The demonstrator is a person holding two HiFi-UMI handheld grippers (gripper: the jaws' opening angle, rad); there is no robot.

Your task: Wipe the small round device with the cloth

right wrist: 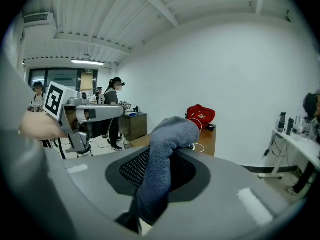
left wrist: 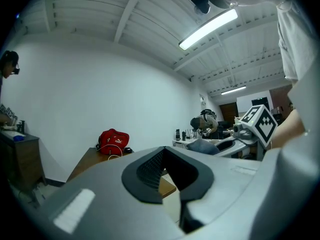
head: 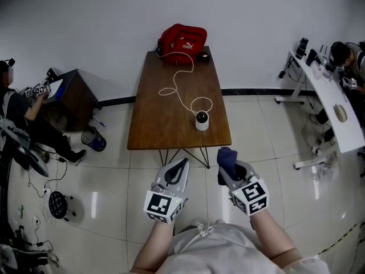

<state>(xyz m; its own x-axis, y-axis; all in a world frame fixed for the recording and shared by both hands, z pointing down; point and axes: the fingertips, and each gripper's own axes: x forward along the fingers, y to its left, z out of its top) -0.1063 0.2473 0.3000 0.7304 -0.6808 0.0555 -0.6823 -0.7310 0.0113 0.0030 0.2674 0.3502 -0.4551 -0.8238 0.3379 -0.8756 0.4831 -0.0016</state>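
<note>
The right gripper (head: 229, 169) pinches the blue cloth (right wrist: 162, 159) between its jaws. The left gripper (head: 178, 166) is empty, with its jaws pressed together. The small round device (head: 202, 120) stands on the table (head: 159, 116), ahead of both and well apart.

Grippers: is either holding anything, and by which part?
Right gripper is shut on the blue cloth, mid-length, bunched end poking past the tips. Left gripper shut, empty.

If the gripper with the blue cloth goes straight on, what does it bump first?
Probably the wooden table, near its right front corner; the cloth in the right gripper would touch first. Depth is unclear.
</note>
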